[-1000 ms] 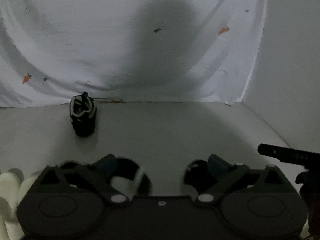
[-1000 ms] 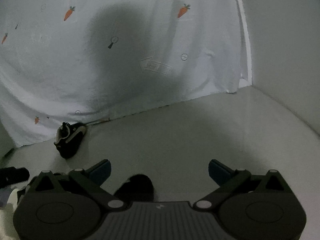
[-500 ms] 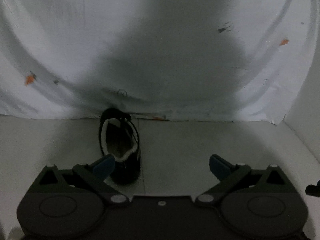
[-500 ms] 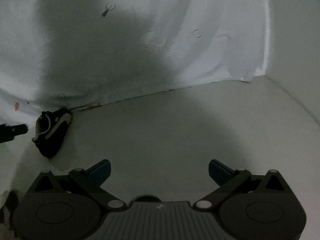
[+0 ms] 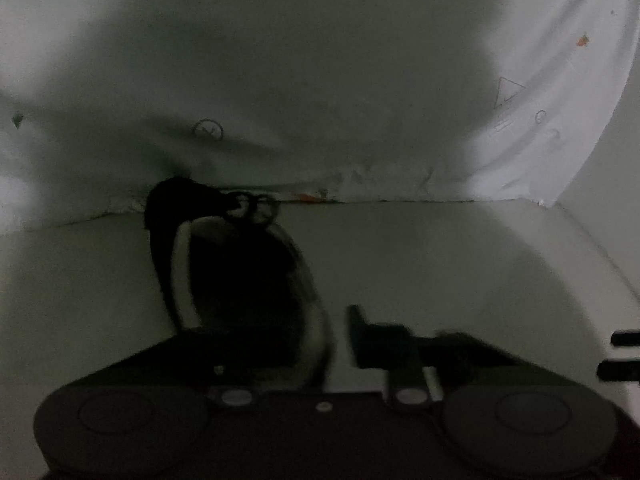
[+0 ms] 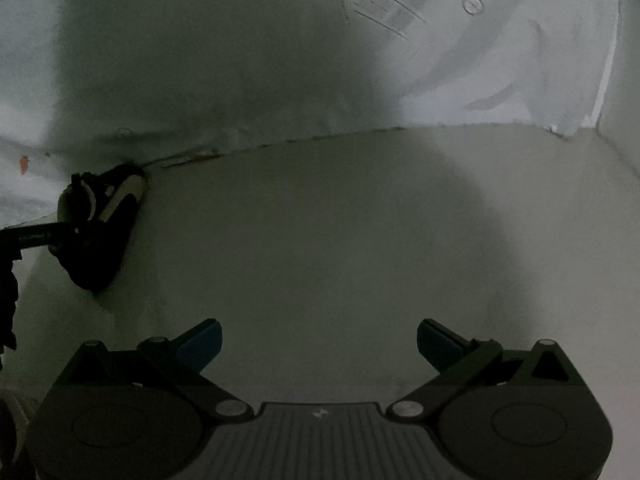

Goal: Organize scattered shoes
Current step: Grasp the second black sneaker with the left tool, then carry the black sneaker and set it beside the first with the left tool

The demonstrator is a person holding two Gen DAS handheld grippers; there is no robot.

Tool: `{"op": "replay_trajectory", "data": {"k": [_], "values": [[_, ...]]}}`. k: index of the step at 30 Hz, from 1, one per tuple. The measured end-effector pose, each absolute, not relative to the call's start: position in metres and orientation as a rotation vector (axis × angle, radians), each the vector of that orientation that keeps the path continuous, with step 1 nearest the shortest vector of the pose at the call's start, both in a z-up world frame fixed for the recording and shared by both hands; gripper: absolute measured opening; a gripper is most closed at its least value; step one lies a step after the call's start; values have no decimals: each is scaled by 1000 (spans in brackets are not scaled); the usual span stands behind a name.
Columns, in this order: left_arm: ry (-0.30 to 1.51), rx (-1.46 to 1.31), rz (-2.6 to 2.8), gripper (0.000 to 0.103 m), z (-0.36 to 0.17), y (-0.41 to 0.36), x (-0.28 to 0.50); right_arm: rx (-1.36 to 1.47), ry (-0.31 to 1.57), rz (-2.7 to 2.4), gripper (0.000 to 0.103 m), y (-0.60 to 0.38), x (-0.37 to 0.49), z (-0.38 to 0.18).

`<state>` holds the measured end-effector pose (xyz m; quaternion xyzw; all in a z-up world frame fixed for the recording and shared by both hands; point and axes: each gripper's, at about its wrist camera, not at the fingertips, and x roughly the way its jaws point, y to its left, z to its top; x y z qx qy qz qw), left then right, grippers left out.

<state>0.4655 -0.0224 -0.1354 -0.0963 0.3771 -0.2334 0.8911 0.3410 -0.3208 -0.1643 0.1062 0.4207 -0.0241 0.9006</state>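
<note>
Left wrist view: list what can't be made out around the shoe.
- Shoe: near end hidden behind the gripper body; dim and blurred.
- Left gripper: the left finger is lost against the dark shoe, so grip is unclear.
- Right wrist view: shoe partly crossed by the left gripper's finger.

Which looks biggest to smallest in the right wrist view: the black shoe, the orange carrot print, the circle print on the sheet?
1. black shoe
2. circle print
3. carrot print
The two prints look close in size, so their order is unsure.
</note>
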Motion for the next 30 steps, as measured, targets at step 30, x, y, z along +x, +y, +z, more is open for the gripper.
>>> {"op": "replay_trajectory", "data": {"k": [30], "values": [[1125, -287, -833, 16, -156, -375, 287, 422, 715, -388, 103, -533, 105, -123]]}}
